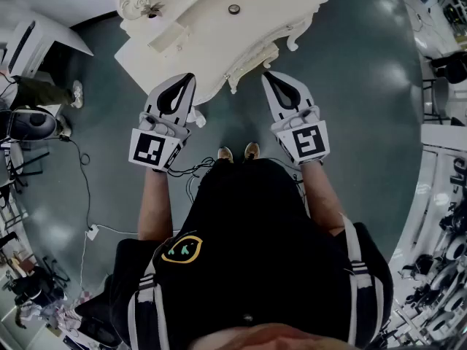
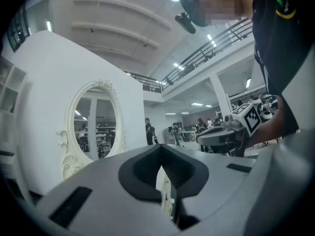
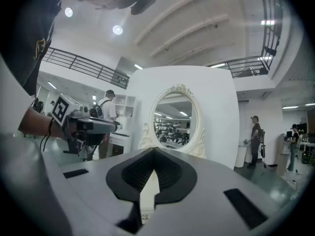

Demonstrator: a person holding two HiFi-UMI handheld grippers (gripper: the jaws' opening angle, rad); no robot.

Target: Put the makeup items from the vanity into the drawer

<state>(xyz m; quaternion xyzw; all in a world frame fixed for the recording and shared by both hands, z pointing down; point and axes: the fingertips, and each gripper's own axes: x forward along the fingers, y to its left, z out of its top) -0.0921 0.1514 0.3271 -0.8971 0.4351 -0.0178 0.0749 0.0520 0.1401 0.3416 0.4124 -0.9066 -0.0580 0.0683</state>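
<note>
Left gripper (image 1: 187, 79): hovering level at the front edge of the vanity tabletop (image 1: 255, 28), fingers pressing together on nothing.
Right gripper (image 1: 268, 76): hovering level beside it, fingers pressing together, gripping nothing.
Small round thing (image 1: 233, 9): lying on the vanity tabletop, well apart from both grippers.
Mirror (image 3: 174, 118): standing upright ahead of the grippers.

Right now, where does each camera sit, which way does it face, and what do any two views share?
Head view: on the person's head, steeply down at the vanity, left tool, right tool, forearms, torso, shoes.
Left gripper view: on the left tool, level along its shut jaws at the oval mirror; right tool alongside.
Right gripper view: on the right tool, level at that mirror; left tool alongside.
Shared: both gripper views show the mirror.
</note>
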